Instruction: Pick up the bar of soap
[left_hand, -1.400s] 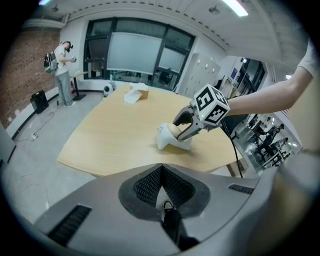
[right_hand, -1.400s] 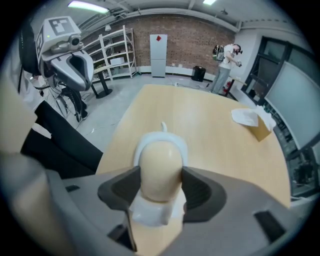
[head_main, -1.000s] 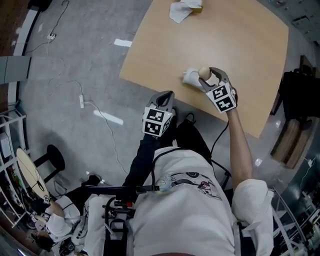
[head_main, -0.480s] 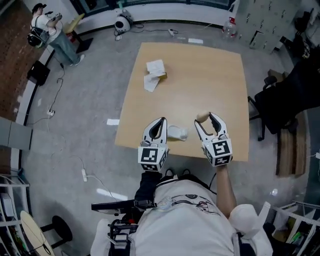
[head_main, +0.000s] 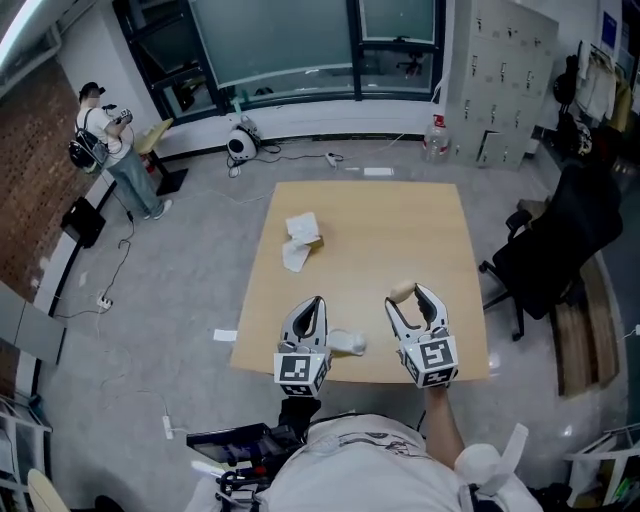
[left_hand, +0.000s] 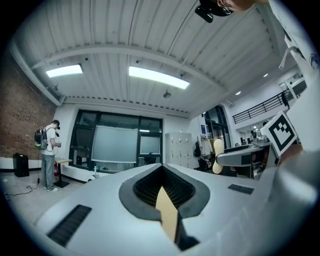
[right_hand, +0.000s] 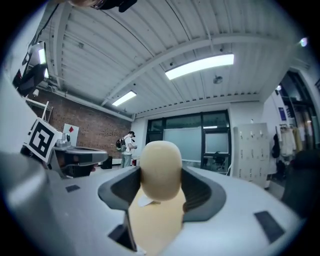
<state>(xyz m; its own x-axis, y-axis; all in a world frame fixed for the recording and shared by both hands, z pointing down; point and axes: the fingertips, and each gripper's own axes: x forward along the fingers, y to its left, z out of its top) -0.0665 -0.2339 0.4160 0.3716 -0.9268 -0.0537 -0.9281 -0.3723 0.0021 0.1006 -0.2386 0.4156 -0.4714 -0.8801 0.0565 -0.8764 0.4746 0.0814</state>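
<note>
While our right gripper (head_main: 410, 297) clamps the beige bar of soap (right_hand: 160, 170) between its jaws over the near part of the table (head_main: 400, 225), our left gripper (head_main: 311, 306) sits alongside, jaws pressed together on nothing. We see a crumpled white piece (head_main: 347, 342) just beside the left one.

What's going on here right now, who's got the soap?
A person stands at the wooden table with a gripper in each hand. The right gripper is shut on the beige bar of soap, held near the table's front edge; whether it is clear of the surface cannot be told. The left gripper is shut and empty, beside a crumpled white wrapper on the table.
</note>
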